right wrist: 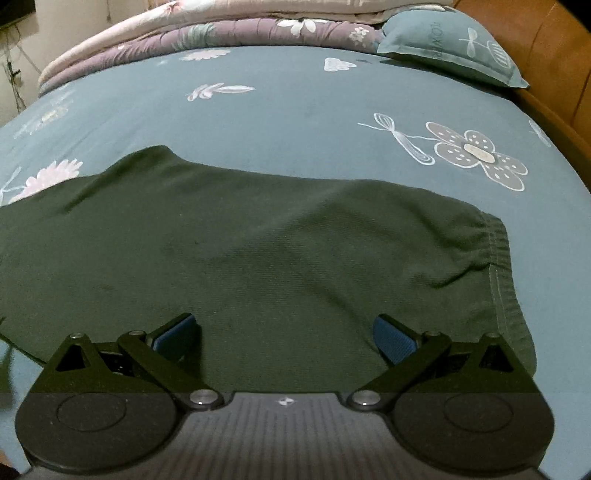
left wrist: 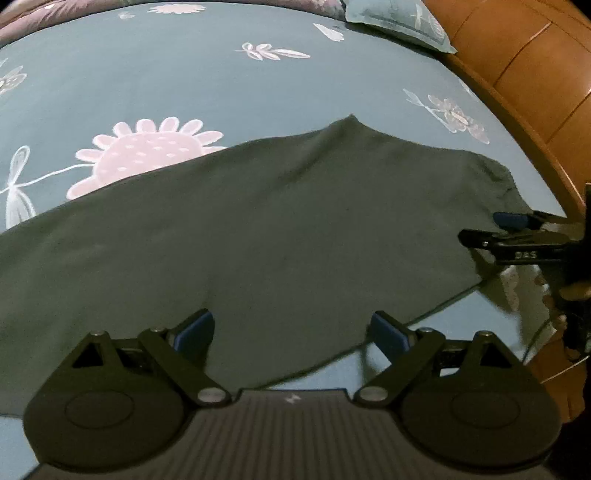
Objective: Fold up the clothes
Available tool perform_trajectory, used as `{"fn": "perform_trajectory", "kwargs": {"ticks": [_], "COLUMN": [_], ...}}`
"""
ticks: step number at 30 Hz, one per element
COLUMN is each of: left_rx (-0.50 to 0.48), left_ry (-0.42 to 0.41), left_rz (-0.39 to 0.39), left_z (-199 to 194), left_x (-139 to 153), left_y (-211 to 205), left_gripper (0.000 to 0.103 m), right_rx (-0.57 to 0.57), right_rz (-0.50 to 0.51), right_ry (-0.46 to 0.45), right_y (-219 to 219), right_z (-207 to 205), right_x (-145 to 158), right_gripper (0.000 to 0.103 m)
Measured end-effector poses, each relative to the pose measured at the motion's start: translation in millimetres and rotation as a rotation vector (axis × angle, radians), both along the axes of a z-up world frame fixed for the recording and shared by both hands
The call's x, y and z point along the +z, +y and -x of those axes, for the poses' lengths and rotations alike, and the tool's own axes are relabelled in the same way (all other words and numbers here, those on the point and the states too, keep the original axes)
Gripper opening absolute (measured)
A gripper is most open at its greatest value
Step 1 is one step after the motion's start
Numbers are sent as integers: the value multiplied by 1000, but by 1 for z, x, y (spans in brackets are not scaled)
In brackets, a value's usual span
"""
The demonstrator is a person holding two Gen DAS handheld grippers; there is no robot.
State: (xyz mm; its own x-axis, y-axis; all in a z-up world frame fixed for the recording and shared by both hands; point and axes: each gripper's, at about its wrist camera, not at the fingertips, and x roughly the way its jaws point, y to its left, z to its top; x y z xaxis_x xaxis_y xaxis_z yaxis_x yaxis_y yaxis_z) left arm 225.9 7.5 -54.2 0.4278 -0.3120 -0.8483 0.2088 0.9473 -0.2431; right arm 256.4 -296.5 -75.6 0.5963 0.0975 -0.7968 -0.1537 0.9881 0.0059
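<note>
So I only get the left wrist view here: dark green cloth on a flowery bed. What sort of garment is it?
Observer: The right wrist view shows a gathered, stitched waistband at the right end of the garment, so probably trousers or shorts.
Operator: Is the right gripper holding it?
Observer: No, the right gripper is open over the fabric.
Operator: What's past the bed?
Observer: A folded purple and pink quilt lies along the far edge.
</note>
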Motion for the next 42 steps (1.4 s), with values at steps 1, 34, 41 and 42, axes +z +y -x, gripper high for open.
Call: {"fn": "perform_trajectory", "kwargs": {"ticks": [1, 34, 41, 42], "left_rx": [10, 204, 295, 292], "left_ry": [-14, -54, -111, -101], "left_rz": [-3, -220, -94, -100], "left_z": [0, 27, 17, 18], "left_x": [4, 6, 5, -1], "left_y": [2, 95, 132, 135], "left_gripper": [92, 92, 92, 92], "right_rx": [-2, -8, 11, 19], "right_rz": [7, 52, 100, 108], "right_ry": [2, -9, 19, 16], "right_y": [1, 7, 24, 28], "right_z": [0, -2, -6, -6], "right_x": [0, 0, 14, 17], "right_gripper": [103, 103, 103, 103]}}
